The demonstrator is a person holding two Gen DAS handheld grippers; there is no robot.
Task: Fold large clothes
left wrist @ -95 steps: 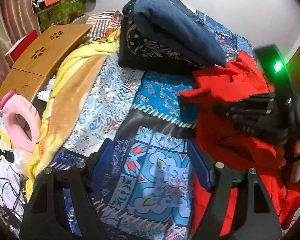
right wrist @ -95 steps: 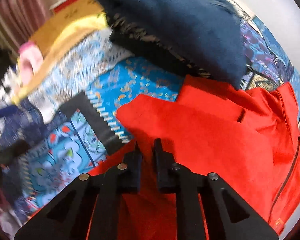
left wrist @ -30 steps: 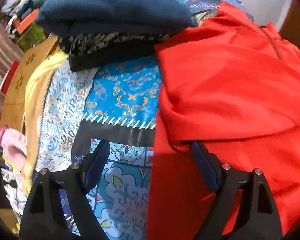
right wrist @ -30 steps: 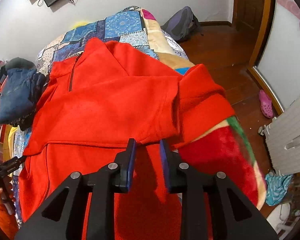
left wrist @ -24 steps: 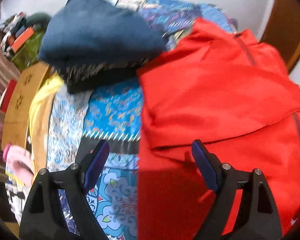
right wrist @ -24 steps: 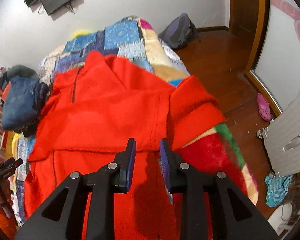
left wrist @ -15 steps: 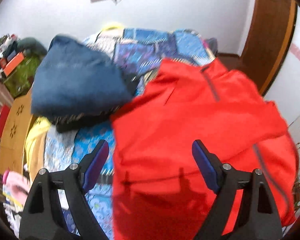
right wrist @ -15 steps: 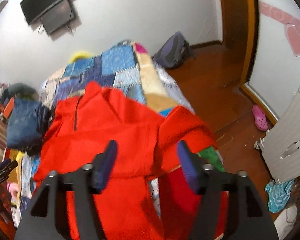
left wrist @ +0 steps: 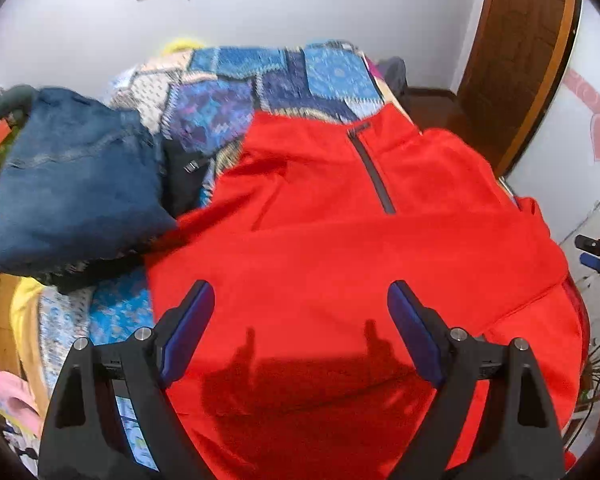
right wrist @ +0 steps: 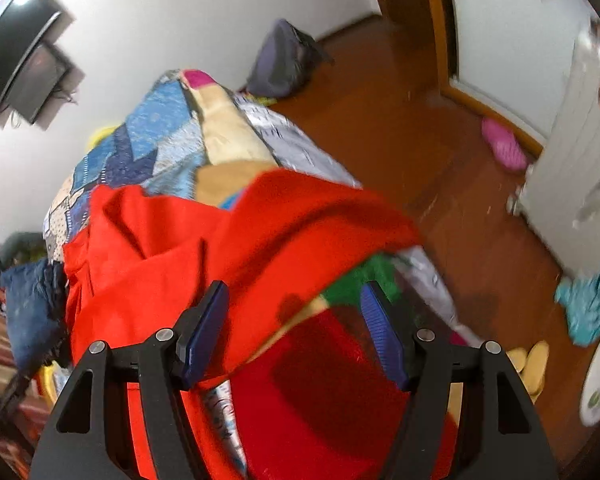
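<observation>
From the left wrist, the left gripper hangs with its jaws wide apart and empty over the red fleece top, which lies flat on the bed beside folded jeans toward its left edge. From the right wrist, the right gripper is also spread and empty above the top's sleeve, draped at the bed's right edge. The top looks soft, thick and limp, so it will probably sag; a pinch at a sleeve cuff or hem corner seems best.
</observation>
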